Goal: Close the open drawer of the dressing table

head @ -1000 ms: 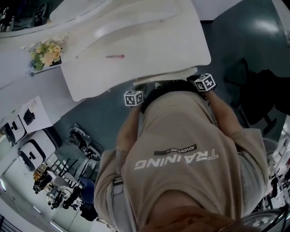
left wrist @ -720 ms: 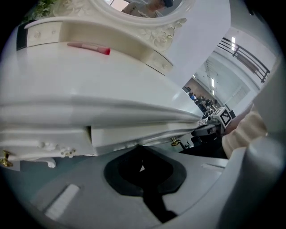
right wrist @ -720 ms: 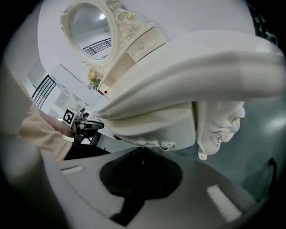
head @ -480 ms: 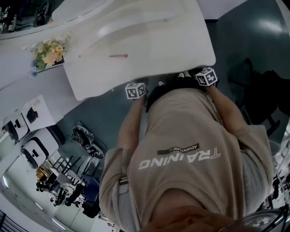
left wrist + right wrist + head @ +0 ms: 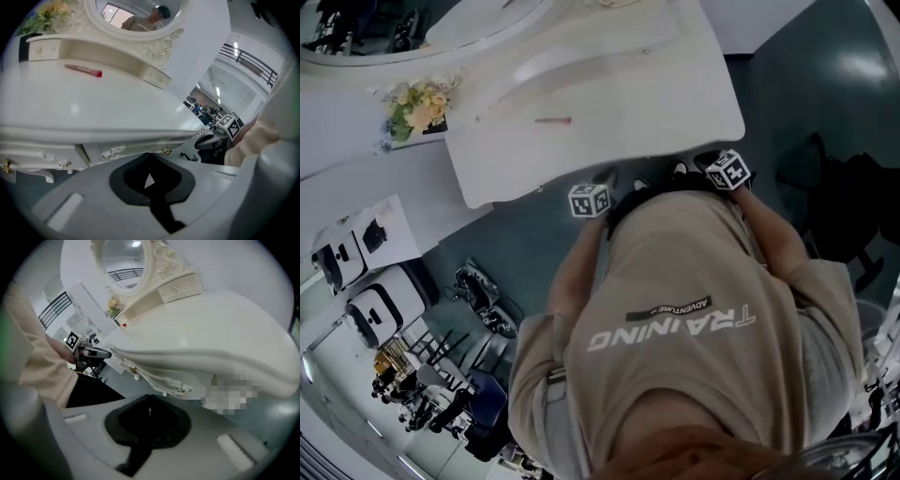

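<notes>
The white dressing table (image 5: 609,103) fills the top of the head view. Its drawer front (image 5: 133,148) with a gold knob (image 5: 166,151) sits under the tabletop's edge, about level with the front panel beside it. My left gripper (image 5: 149,157) is shut and empty, its tips right at that drawer front. My right gripper (image 5: 150,398) is shut too, close below the carved front (image 5: 161,380). In the head view only the marker cubes show, left (image 5: 589,200) and right (image 5: 728,172), at the table's near edge; no drawer sticks out there.
A red-tipped brush (image 5: 551,120) lies on the tabletop. A flower bunch (image 5: 417,108) stands at the back left beside the oval mirror (image 5: 140,11). The person's beige shirt (image 5: 675,319) hides the floor in front of the table. Chairs and devices (image 5: 356,309) stand at the left.
The white drawer front that stuck out below the table's edge a second ago has slid in out of sight. Both marker cubes have moved toward the table.
</notes>
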`<action>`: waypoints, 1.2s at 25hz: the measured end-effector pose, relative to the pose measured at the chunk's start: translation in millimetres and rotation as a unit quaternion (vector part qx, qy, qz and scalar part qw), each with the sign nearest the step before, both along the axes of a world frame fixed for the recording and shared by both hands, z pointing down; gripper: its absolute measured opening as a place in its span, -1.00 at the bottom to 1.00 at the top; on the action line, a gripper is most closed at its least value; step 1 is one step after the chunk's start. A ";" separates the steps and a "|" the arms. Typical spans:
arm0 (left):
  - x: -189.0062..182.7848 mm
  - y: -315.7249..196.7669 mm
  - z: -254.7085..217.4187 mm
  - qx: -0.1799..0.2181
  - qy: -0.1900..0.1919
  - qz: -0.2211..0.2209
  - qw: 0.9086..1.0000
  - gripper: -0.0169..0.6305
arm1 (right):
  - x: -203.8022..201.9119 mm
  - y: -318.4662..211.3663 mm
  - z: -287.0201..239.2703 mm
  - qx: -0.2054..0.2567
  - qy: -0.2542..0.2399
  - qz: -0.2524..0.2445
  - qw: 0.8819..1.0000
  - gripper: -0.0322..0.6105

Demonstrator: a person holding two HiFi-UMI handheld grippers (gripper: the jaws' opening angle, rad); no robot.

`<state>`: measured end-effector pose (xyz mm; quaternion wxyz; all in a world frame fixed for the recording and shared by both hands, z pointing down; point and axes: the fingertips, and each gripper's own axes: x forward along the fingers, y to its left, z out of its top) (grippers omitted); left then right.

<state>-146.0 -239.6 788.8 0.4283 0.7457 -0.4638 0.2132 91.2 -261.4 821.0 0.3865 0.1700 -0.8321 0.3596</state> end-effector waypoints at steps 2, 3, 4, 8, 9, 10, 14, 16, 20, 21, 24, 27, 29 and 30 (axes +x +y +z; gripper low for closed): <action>3.9 1.5 -16.8 0.024 0.006 -0.002 1.000 -0.94 | -5.8 4.4 -18.5 0.030 -0.007 -0.023 0.999 -0.89; 3.8 1.3 -26.0 0.039 0.007 -0.003 0.999 -0.94 | -10.4 5.3 -30.0 0.046 -0.012 -0.032 0.998 -0.89; 2.5 1.4 -35.9 0.053 0.006 -0.003 0.999 -0.94 | -15.7 6.4 -42.0 0.060 -0.017 -0.038 0.997 -0.89; -9.5 3.0 -84.8 0.115 -0.003 -0.012 0.993 -0.94 | -39.7 12.7 -94.2 0.101 -0.046 -0.031 0.993 -0.89; -13.6 0.6 -99.0 0.134 -0.010 -0.013 0.991 -0.94 | -45.7 11.2 -109.2 0.115 -0.055 -0.026 0.991 -0.89; -18.0 -2.7 -114.1 0.154 -0.019 -0.014 0.988 -0.94 | -51.4 8.5 -124.6 0.129 -0.064 -0.021 0.989 -0.89; -40.9 -9.6 -167.4 0.214 -0.063 -0.035 0.974 -0.94 | -76.6 -1.6 -186.7 0.153 -0.109 0.006 0.982 -0.89; -48.6 -9.8 -189.8 0.232 -0.080 -0.038 0.969 -0.94 | -88.7 -6.6 -216.8 0.174 -0.129 0.012 0.976 -0.89; -52.6 -20.5 -248.5 0.282 -0.101 -0.025 0.954 -0.94 | -106.2 -22.8 -274.2 0.262 -0.138 -0.009 0.955 -0.89; -52.1 -26.8 -267.3 0.302 -0.103 -0.021 0.948 -0.94 | -108.6 -29.5 -287.5 0.295 -0.132 -0.020 0.946 -0.89; -50.5 -44.7 -325.7 0.368 -0.110 -0.009 0.923 -0.94 | -111.2 -48.0 -327.2 0.357 -0.126 -0.028 0.925 -0.89; -46.6 -56.5 -378.8 0.432 -0.111 -0.002 0.895 -0.94 | -107.1 -63.1 -376.9 0.394 -0.152 0.004 0.906 -0.89; -43.2 -63.0 -406.3 0.470 -0.118 0.007 0.875 -0.94 | -104.2 -71.9 -411.8 0.430 -0.170 0.029 0.886 -0.89; -43.0 -64.7 -415.4 0.482 -0.124 0.011 0.867 -0.94 | -103.1 -74.6 -428.8 0.454 -0.177 0.044 0.872 -0.89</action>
